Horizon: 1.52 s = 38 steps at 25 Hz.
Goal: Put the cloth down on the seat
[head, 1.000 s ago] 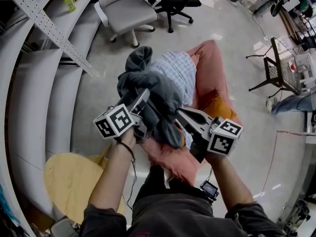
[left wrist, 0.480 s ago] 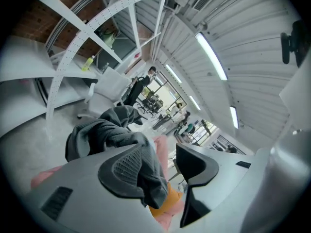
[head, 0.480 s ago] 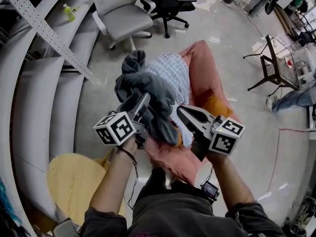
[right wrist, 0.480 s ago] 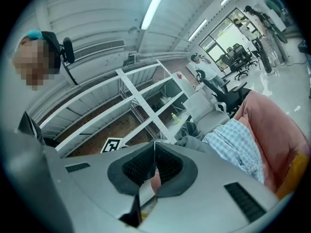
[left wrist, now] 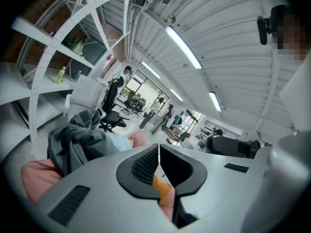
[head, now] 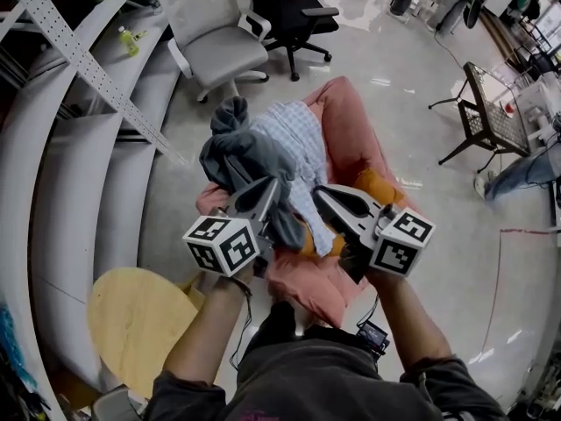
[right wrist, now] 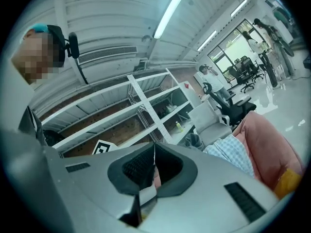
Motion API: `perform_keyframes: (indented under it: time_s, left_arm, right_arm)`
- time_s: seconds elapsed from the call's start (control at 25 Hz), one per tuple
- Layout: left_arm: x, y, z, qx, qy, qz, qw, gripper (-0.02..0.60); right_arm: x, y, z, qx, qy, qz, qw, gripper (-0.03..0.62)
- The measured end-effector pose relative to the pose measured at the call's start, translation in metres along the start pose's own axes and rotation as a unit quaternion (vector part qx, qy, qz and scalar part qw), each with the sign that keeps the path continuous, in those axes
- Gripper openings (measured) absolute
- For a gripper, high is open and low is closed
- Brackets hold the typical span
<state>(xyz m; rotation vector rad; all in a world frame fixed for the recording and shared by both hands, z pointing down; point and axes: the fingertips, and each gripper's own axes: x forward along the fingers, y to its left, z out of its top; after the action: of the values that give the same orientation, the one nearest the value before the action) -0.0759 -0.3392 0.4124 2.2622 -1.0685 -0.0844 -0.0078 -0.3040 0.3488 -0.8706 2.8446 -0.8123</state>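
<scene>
Both grippers hang just above the pink seat point(head: 351, 139). The left gripper point(head: 269, 187) is closing its jaws tip to tip on nothing, and the right gripper point(head: 319, 193) has its jaws pressed together too, so the grey cloth point(head: 238, 152) looks released, heaped on the seat against a checked shirt point(head: 294, 137). A white office chair point(head: 215, 46) and a round wooden stool point(head: 140, 318) stand well apart, blocking nothing.

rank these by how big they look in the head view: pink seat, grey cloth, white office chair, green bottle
1. pink seat, largest
2. grey cloth and white office chair: about alike in the picture; the chair stands farther from the camera, so I won't rank them
3. green bottle, smallest
</scene>
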Motion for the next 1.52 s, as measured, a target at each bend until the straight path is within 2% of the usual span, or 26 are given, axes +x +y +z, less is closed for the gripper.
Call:
perform_keyframes:
  time_s: [0.36,0.68,0.92,1.16,1.52]
  left_arm:
    - [-0.004,-0.085,-0.016,0.099,0.007,-0.039,0.9943,0.009]
    - [-0.007,-0.123,-0.022,0.142,0.0,-0.047,0.9888,0.009]
    - [-0.01,-0.136,-0.026,0.162,0.001,-0.05,0.9855,0.009]
    - [-0.012,-0.131,-0.034,0.171,0.009,-0.039,0.9845,0.009]
    - [-0.006,-0.127,-0.035,0.157,0.003,-0.034,0.9869,0.009]
  right_arm:
    - [-0.056,0.022,0.012,-0.024,-0.014,0.007,1.0,0.015]
    - [-0.091,0.026,0.016,-0.041,-0.028,0.007,0.999,0.015]
    - [-0.103,0.021,0.016,-0.037,-0.029,0.005,0.999,0.015]
    - [-0.108,0.016,0.011,-0.03,-0.025,0.002,0.999,0.015]
    - [-0.107,0.006,0.005,-0.022,-0.017,-0.001,1.0,0.015]
